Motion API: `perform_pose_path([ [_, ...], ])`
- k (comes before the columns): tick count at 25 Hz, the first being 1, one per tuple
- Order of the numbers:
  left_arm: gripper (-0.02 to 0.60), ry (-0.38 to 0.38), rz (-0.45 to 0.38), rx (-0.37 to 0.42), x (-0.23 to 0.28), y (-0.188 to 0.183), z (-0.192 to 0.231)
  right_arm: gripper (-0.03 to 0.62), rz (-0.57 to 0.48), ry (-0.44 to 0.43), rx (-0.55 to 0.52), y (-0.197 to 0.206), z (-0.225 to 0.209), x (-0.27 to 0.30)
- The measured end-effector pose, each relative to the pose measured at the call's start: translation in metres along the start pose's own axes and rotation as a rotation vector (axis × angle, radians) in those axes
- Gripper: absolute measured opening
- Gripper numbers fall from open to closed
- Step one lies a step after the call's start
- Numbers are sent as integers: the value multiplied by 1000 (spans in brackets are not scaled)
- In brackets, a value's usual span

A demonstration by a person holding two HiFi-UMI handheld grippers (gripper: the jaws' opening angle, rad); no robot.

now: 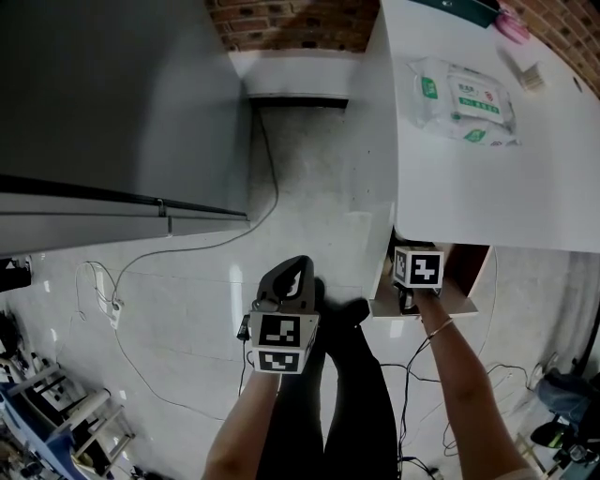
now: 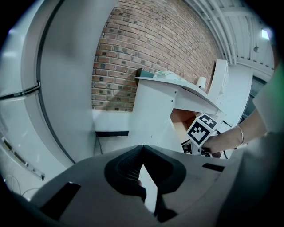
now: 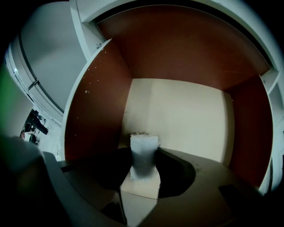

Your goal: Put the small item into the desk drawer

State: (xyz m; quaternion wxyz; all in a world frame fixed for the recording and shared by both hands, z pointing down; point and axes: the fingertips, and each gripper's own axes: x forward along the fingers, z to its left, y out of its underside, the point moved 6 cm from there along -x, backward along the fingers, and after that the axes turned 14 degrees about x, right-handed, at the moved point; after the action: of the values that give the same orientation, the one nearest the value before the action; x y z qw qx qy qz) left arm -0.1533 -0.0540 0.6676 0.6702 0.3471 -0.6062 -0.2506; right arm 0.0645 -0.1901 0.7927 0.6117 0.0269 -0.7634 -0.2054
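The small item (image 3: 143, 148) is a pale white piece standing upright between the dark pads of my right gripper (image 3: 144, 160), which is shut on it. That gripper reaches into the open desk drawer (image 3: 182, 115), which has red-brown walls and a cream bottom. From the head view, the right gripper (image 1: 413, 279) sits at the drawer (image 1: 466, 281) under the white desk (image 1: 487, 197), and its jaws are hidden there. My left gripper (image 1: 298, 266) hangs over the floor left of the drawer, holding nothing. In the left gripper view, the left gripper (image 2: 142, 151) has its jaws closed tip to tip.
A pack of wipes (image 1: 465, 99), a pink object (image 1: 513, 26) and a small pale piece (image 1: 532, 77) lie on the desk. A large grey cabinet (image 1: 112, 112) fills the left side. Cables (image 1: 192, 246) trail over the pale floor. A brick wall (image 2: 146, 48) stands behind.
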Motion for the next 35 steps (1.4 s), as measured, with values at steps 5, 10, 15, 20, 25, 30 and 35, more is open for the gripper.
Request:
perform_pose_path([
  [5, 21, 10, 2, 19, 2, -5, -1, 195, -8, -18, 3, 1, 0, -6],
  [10, 21, 17, -5, 37, 4, -17, -7, 198, -35, -25, 30, 1, -5, -22],
  [15, 21, 30, -13, 53, -1, -33, -16, 196, -92, -94, 66, 2, -1, -57],
  [20, 21, 44, -3, 64, -14, -45, -26, 196, -172, -172, 59, -5, 16, -113],
  [25, 21, 69, -17, 58, -27, -67, -34, 183, -280, -236, 77, -15, 30, -170],
  [30, 21, 83, -56, 76, -37, -96, -42, 166, -375, -263, 117, -21, 28, -223],
  [35, 21, 113, -102, 118, -51, -127, -56, 144, -451, -252, 166, -21, 21, -272],
])
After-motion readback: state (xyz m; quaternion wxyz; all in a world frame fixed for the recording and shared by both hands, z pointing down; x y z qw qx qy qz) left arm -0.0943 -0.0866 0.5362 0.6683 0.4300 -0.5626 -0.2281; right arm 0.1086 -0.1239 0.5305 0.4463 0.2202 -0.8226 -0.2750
